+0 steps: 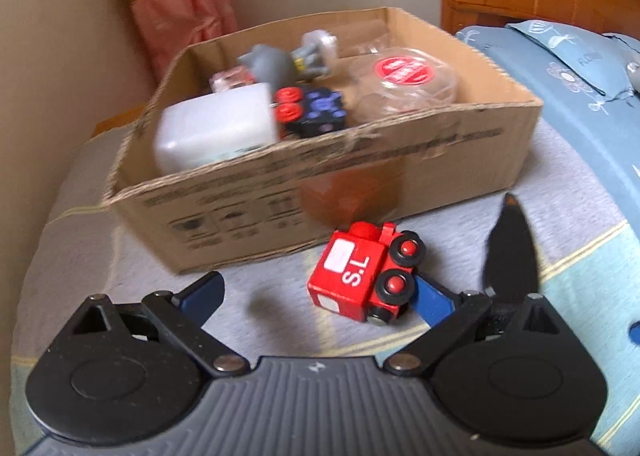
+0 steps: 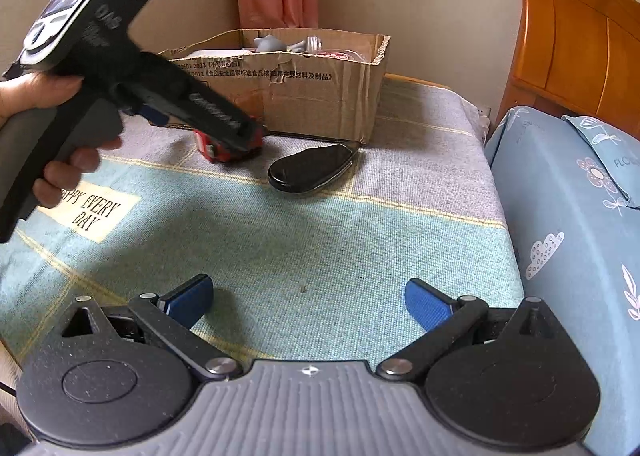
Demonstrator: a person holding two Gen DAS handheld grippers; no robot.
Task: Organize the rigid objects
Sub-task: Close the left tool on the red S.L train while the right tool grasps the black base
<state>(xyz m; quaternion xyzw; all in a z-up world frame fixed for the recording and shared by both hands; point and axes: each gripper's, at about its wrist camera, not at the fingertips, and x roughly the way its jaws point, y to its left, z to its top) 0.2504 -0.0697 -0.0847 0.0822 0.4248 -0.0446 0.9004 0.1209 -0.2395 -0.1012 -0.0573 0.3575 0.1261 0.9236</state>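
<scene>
The toy train (image 1: 362,274) is red with black wheels and white labels. The cardboard box (image 1: 360,171) is brown. The bed cover (image 2: 320,240) has teal and grey blocks with yellow lines.

Counting the things on the bed

One cardboard box (image 1: 328,179) sits on the blanket. One red toy train (image 1: 366,272) lies in front of it, and one shiny black flat thing (image 2: 312,167) lies near it. Inside the box you can see one white plastic tub (image 1: 216,127), one clear round tub with a red label (image 1: 404,79), one gray toy (image 1: 268,63), and one black block with two red wheels (image 1: 316,111). Two grippers show, the left one (image 1: 316,296) and the right one (image 2: 308,300)
</scene>
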